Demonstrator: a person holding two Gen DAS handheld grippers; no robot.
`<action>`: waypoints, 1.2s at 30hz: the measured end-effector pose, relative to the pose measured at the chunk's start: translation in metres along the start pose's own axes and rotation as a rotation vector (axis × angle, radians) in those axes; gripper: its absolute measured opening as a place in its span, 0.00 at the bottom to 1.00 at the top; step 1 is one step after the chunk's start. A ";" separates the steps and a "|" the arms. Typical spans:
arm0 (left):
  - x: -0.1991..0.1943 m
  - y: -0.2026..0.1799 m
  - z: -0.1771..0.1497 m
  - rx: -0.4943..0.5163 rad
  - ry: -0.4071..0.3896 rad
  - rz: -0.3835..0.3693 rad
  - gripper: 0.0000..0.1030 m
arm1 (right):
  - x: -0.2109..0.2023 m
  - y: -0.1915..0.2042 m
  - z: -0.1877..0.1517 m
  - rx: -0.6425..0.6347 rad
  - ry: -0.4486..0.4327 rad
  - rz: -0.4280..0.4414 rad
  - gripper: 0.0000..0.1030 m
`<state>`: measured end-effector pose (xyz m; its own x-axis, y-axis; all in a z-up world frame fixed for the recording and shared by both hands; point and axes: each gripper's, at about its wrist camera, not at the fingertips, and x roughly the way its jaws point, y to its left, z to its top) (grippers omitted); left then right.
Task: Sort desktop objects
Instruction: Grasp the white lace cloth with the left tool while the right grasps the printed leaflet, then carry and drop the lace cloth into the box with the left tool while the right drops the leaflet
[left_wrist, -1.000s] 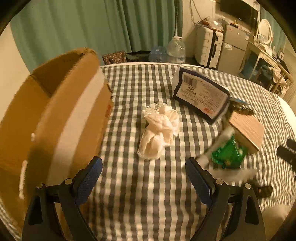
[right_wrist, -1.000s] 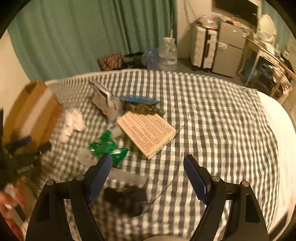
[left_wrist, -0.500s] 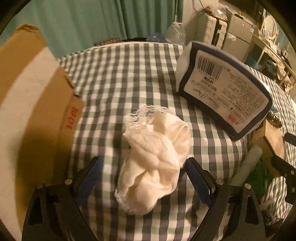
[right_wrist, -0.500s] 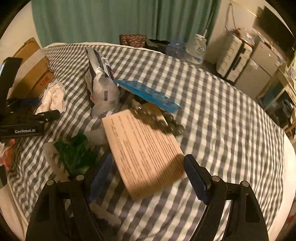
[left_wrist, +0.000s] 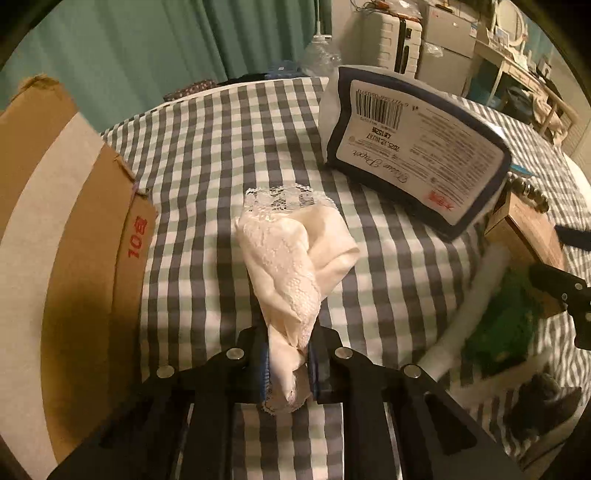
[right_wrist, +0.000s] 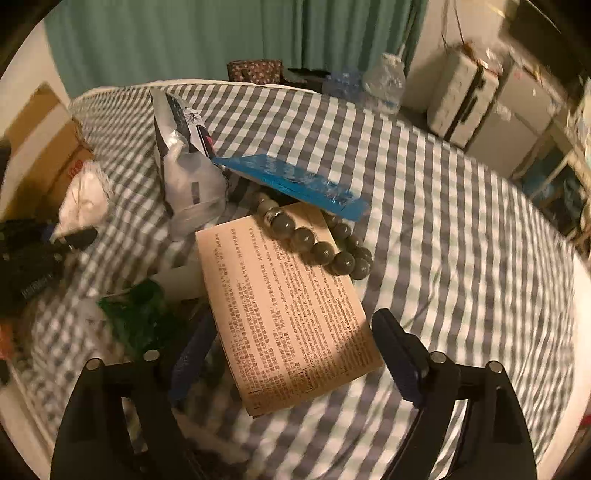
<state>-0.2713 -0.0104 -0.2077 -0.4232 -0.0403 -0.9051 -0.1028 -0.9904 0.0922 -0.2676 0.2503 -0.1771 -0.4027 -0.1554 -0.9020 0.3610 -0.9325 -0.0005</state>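
Note:
My left gripper (left_wrist: 288, 363) is shut on the near end of a cream lace sock (left_wrist: 295, 254) lying on the checked cloth (left_wrist: 207, 173); it also shows in the right wrist view (right_wrist: 83, 201). My right gripper (right_wrist: 291, 354) is open, its fingers either side of a tan printed box (right_wrist: 291, 317). A dark bead bracelet (right_wrist: 317, 245) rests on the box's far end. A blue blister pack (right_wrist: 295, 181) and a tissue pack (left_wrist: 413, 158) lie beyond. A green wrapper (right_wrist: 136, 317) sits left of the box.
An open cardboard box (left_wrist: 62, 236) stands at the left, close to the sock. A dark object (left_wrist: 543, 398) lies at the near right. Suitcases (right_wrist: 461, 99) and water bottles (right_wrist: 384, 81) stand on the floor beyond the cloth.
My left gripper moved in over the sock and closed on its near end. My right gripper moved forward and down, and its fingers now straddle the tan box.

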 end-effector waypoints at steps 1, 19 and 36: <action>0.000 -0.004 -0.005 -0.006 -0.002 -0.005 0.15 | -0.002 -0.001 -0.003 0.027 0.002 0.015 0.82; -0.140 0.015 -0.023 -0.004 -0.172 -0.039 0.15 | -0.120 0.007 -0.060 0.328 -0.036 0.143 0.76; -0.229 0.053 -0.046 -0.054 -0.299 -0.047 0.15 | -0.226 0.080 -0.058 0.219 -0.195 0.135 0.76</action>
<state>-0.1383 -0.0595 -0.0150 -0.6664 0.0387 -0.7446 -0.0843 -0.9962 0.0237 -0.0994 0.2297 0.0016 -0.5251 -0.3220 -0.7877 0.2412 -0.9440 0.2251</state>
